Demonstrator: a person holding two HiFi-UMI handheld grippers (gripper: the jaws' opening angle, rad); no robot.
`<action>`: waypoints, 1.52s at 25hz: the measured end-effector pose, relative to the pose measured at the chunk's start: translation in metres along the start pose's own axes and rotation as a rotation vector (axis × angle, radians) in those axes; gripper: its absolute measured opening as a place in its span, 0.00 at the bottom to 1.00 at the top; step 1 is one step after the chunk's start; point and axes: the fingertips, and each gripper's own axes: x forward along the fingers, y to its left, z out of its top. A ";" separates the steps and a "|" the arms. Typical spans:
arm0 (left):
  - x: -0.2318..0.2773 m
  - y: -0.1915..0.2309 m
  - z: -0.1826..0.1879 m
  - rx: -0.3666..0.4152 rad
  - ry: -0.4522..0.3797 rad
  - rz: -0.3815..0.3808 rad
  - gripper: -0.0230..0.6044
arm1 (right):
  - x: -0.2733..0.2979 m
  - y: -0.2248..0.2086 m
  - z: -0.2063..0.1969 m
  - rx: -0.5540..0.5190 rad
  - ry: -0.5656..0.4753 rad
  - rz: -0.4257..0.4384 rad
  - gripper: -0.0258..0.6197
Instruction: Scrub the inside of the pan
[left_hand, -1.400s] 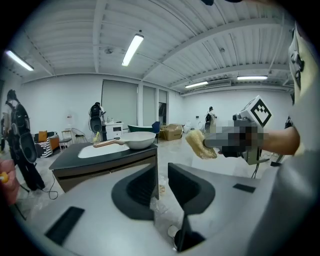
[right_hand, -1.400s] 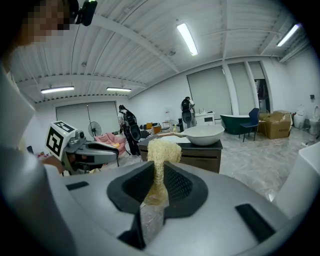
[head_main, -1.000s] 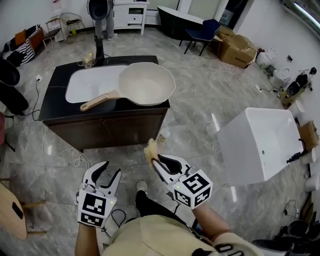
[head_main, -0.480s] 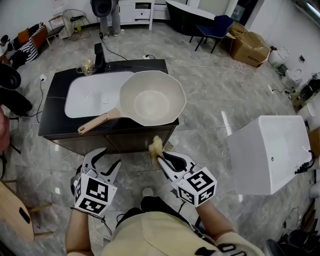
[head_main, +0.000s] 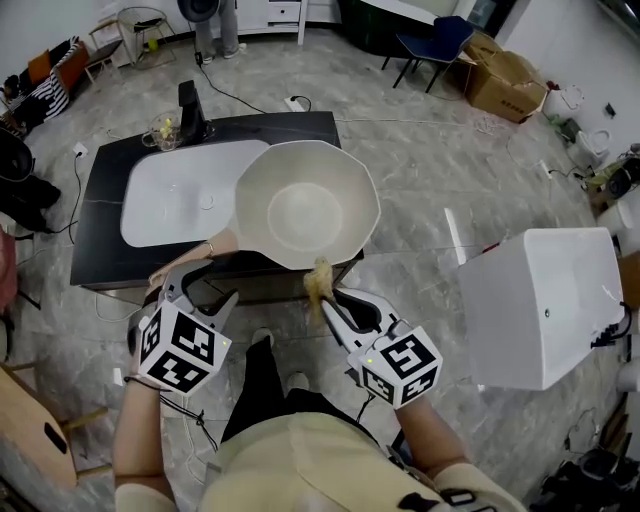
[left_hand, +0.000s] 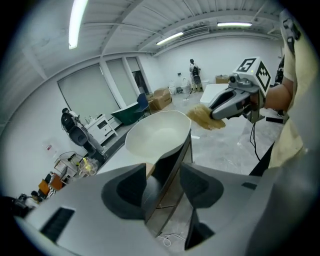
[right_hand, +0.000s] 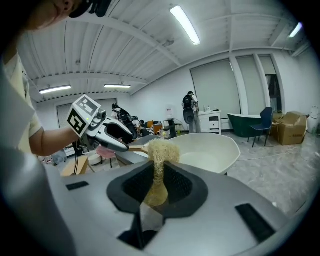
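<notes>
A cream pan rests on the black counter, partly over the sink, with its tan handle pointing to the near left. My left gripper is open, its fingers on either side of the handle's end without pressing on it. In the left gripper view the jaws stand apart, with the pan ahead of them. My right gripper is shut on a yellowish fibrous scrubber held just short of the pan's near rim. The right gripper view shows the scrubber pinched upright, with the pan behind it.
A white sink basin is set in the counter, with a black faucet and a glass jar at its far end. A white tub stands at the right, and a wooden stool at the near left. Cardboard boxes lie far right.
The person has stepped up to the counter. Both grippers have moved forward: the left one has reached the pan handle, and the right one has brought the scrubber to the pan's near rim.
</notes>
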 end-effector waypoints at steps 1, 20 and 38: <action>0.007 0.007 0.001 0.012 0.011 -0.016 0.38 | 0.004 -0.005 0.004 -0.001 -0.002 -0.011 0.14; 0.087 0.046 -0.030 0.007 0.243 -0.328 0.38 | 0.094 -0.068 0.050 0.066 0.042 -0.164 0.14; 0.100 0.046 -0.041 -0.056 0.260 -0.400 0.38 | 0.147 -0.144 0.053 -0.054 0.215 -0.249 0.15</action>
